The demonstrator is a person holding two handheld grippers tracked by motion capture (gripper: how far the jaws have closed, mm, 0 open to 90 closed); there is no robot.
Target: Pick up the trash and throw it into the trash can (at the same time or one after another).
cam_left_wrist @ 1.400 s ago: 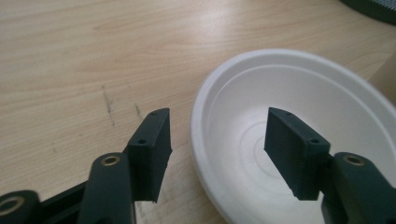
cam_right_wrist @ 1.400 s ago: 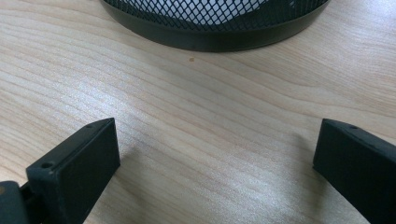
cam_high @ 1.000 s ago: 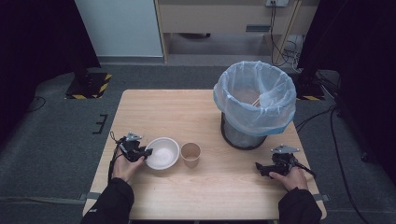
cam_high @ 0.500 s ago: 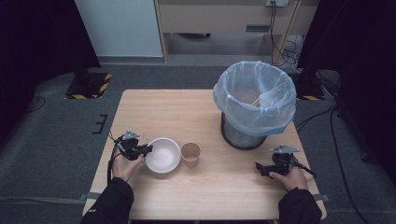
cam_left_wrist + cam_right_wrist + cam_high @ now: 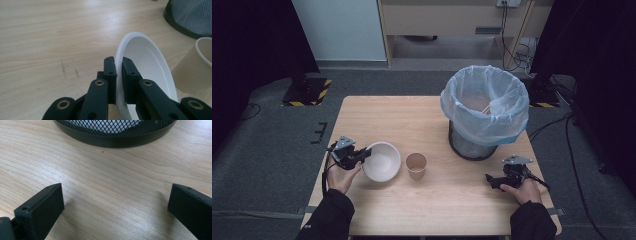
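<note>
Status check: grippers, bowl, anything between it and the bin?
Left gripper shut on bowl rim. Right gripper open, holding nothing. Cup between bowl and bin.

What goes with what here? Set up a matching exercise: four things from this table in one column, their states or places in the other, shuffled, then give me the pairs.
Things:
1. white bowl
2. paper cup
3. waste bin
4. right gripper

States or places:
A. jaws spread wide, nothing between them
B. lined with a pale blue bag
C. rim pinched by the left gripper
D. stands upright between bowl and bin

Pairs: 1-C, 2-D, 3-B, 4-A
</note>
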